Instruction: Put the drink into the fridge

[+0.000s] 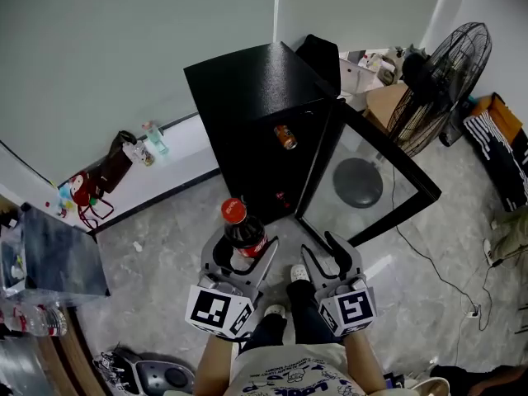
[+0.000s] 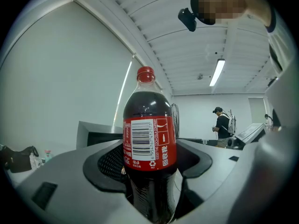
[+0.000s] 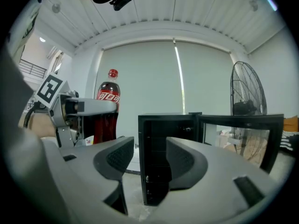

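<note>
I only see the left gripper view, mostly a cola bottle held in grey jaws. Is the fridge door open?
Observer: Yes. In the head view the black fridge has its glass door swung wide open.
Operator: What is the other gripper doing?
Observer: The right gripper is empty, jaws apart, just right of the cola bottle.
Operator: Is anything inside the fridge?
Observer: One orange can sits inside, near the top.

The cola bottle (image 1: 245, 233) is dark with red cap and label; the fridge (image 1: 247, 85) is black.
</note>
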`<control>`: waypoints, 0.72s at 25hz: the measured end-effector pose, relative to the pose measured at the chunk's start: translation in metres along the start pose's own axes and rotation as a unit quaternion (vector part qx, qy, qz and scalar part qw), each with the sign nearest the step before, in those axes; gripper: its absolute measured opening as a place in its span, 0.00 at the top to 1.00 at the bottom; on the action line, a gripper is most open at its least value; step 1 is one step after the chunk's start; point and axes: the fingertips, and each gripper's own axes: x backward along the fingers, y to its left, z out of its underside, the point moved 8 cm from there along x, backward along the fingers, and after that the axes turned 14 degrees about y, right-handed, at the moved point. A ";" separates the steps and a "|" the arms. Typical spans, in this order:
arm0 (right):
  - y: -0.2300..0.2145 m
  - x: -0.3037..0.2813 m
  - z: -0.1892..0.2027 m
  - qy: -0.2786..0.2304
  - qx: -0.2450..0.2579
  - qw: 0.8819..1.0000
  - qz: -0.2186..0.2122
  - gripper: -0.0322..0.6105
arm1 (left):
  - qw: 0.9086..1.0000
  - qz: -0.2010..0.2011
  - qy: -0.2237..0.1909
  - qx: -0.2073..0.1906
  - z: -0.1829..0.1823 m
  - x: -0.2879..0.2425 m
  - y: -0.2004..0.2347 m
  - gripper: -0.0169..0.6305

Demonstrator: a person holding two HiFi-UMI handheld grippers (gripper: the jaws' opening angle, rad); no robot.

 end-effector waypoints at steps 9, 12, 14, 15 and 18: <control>-0.030 -0.052 -0.012 0.010 0.040 0.994 -0.103 0.61 | 1.000 -0.019 0.001 0.012 -0.009 -0.065 0.016 0.48; -0.041 -0.072 -0.016 0.015 0.054 0.988 -0.143 0.52 | 1.000 -0.026 0.001 0.017 -0.014 -0.089 0.019 0.48; -0.047 -0.086 -0.020 0.017 0.061 0.984 -0.167 0.49 | 0.999 -0.028 0.000 0.021 -0.017 -0.104 0.021 0.48; -0.050 -0.093 -0.022 0.018 0.066 0.982 -0.178 0.49 | 0.999 -0.029 -0.001 0.023 -0.019 -0.112 0.022 0.48; -0.057 -0.114 -0.028 0.020 0.077 0.975 -0.209 0.49 | 0.999 -0.027 -0.003 0.031 -0.024 -0.133 0.025 0.48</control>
